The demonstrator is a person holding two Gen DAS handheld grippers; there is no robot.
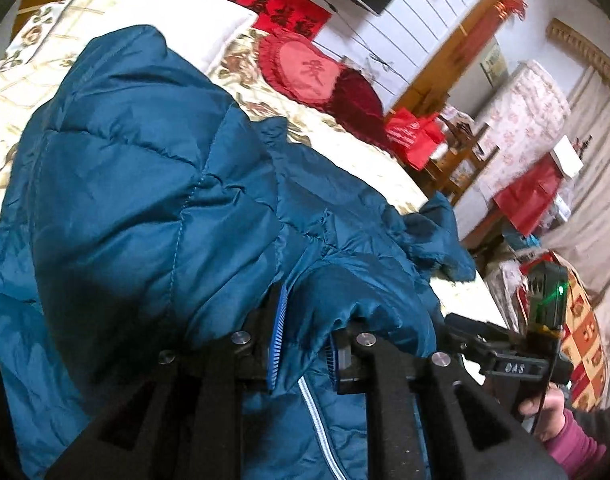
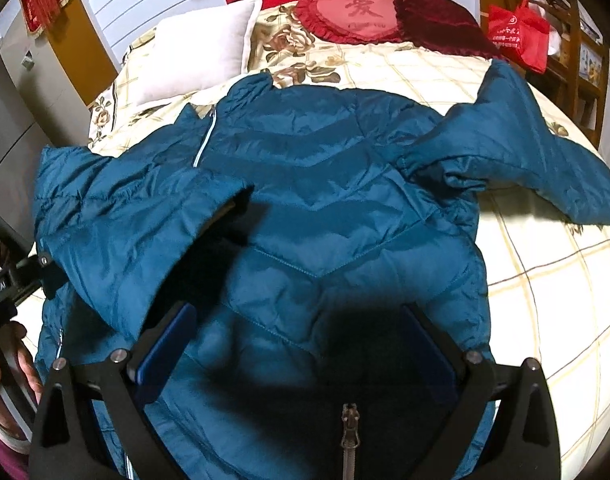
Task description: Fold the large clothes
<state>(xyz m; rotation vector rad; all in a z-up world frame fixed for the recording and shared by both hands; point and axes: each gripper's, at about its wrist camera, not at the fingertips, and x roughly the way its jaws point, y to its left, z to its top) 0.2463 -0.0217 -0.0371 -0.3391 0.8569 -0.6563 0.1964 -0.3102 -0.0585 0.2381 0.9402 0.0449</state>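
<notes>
On the bed (image 2: 545, 280), teal puffer jacket (image 2: 325, 208) lies spread, one sleeve (image 2: 525, 152) reaching toward the bed's right edge, bare checked cover beyond it. Left gripper (image 1: 305, 344) jaws partly open, jacket fabric bunched between them; pinch unclear. Right gripper (image 2: 301, 344) jaws wide apart above the jacket, nothing held. White pillow (image 2: 201, 56) near the headboard.

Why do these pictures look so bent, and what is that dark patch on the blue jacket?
Both views use fisheye lenses, so the bed bulges and the corners go black. Right wrist view: the patch is shadow on the jacket. Left wrist view: the far room is slightly blurred.
</notes>
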